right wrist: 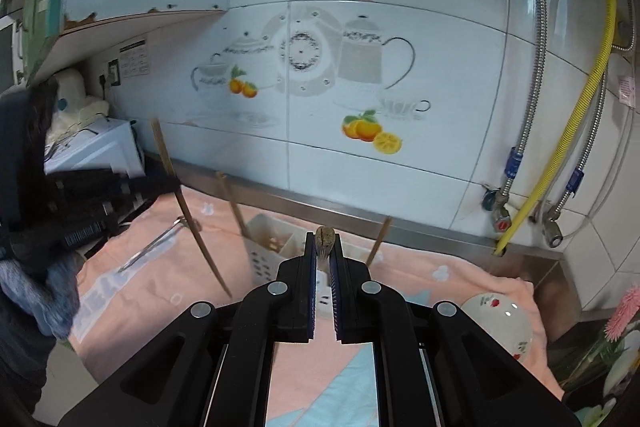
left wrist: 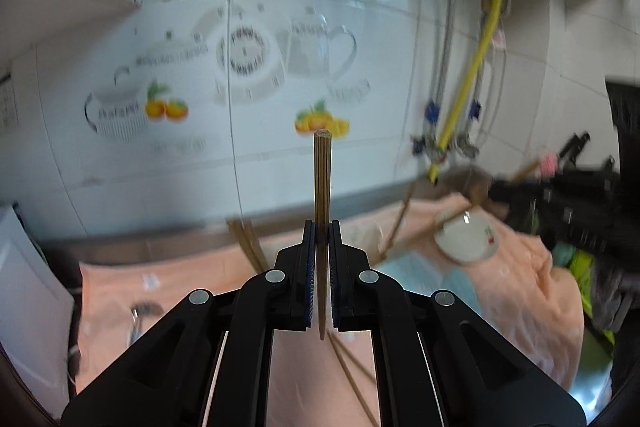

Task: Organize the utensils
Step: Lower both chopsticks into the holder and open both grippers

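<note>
My left gripper is shut on a wooden chopstick that stands upright between its pads, and its thin tip hangs below them. In the right wrist view that left gripper holds its chopstick over the pink towel. My right gripper is shut on another chopstick, seen end-on. From the left wrist view the right gripper is blurred, with its chopstick slanting down to the left. A white perforated utensil holder stands behind, with chopsticks sticking out of it.
A white bowl lies upside down on the towel at the right. A metal utensil rests on the towel at the left. Loose chopsticks lie under my left gripper. A white appliance stands far left; pipes and a yellow hose run down the tiled wall.
</note>
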`<state>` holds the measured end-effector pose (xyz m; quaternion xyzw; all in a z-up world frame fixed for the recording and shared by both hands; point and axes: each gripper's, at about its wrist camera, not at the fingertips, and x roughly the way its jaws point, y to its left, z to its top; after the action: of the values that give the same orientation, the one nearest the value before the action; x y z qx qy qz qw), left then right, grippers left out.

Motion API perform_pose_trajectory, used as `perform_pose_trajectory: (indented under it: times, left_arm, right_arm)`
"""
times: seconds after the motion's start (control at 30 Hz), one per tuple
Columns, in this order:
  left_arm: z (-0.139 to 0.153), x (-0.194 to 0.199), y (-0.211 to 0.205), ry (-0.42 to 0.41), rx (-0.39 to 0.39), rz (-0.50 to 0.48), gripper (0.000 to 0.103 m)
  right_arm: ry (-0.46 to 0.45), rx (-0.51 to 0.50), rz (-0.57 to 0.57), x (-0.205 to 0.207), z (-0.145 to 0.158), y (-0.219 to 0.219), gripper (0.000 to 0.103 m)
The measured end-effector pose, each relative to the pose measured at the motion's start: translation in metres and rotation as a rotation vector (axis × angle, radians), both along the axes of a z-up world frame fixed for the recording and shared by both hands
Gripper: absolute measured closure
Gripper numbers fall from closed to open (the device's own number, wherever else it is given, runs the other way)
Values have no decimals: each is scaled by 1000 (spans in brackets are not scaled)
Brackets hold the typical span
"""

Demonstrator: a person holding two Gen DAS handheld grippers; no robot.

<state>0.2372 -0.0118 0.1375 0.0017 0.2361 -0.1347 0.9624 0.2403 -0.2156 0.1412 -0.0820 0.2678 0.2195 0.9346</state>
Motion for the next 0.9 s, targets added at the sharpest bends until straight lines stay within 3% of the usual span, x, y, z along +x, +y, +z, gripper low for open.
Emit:
perform_pose_trajectory:
  times: [0.13, 0.33, 0.67, 0.9]
  left_arm:
    - [21, 24, 0, -47, -9, 36, 98]
    - [21, 52, 3, -84, -25, 103, 98]
    - [-33, 90, 6, 13, -38, 134, 98]
    - [-51, 97, 3, 59, -14, 125, 97]
  right_arm:
    - [18, -8, -12, 16, -4, 0, 97]
    - [49, -13, -17, 33, -19, 3, 97]
    - [110, -24, -14, 55, -45, 5, 97]
    - [146, -31, -20, 68, -62, 7, 97]
